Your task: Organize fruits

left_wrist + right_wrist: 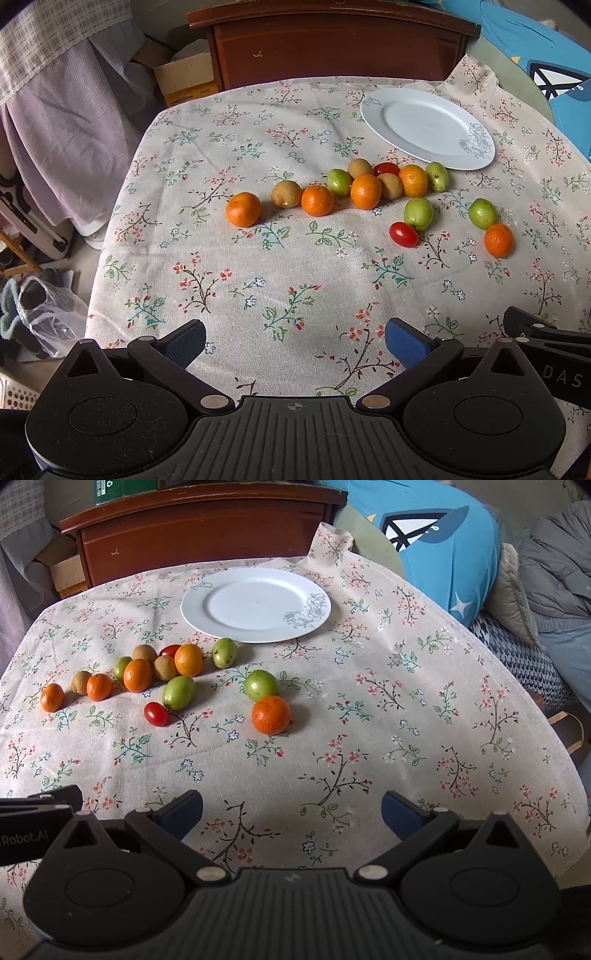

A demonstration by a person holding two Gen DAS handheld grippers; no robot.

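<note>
Several fruits lie loose on a floral tablecloth (pixel 258 258): oranges (pixel 243 209) (pixel 270 709), green fruits (pixel 417 213) (pixel 261 685), brown kiwis (pixel 286 194) (pixel 164 667) and red tomatoes (pixel 403 234) (pixel 156 713). An empty white plate (pixel 424 125) (pixel 255 603) sits behind them. My left gripper (pixel 295 341) is open and empty, near the table's front, well short of the fruits. My right gripper (pixel 291 810) is open and empty too, also at the front.
A brown wooden cabinet (pixel 332 44) (pixel 199 528) stands behind the table. A cardboard box (pixel 184 77) is on the floor at the left, a blue cushion (pixel 436 542) at the right. The right gripper's side shows at the left view's edge (pixel 546 343).
</note>
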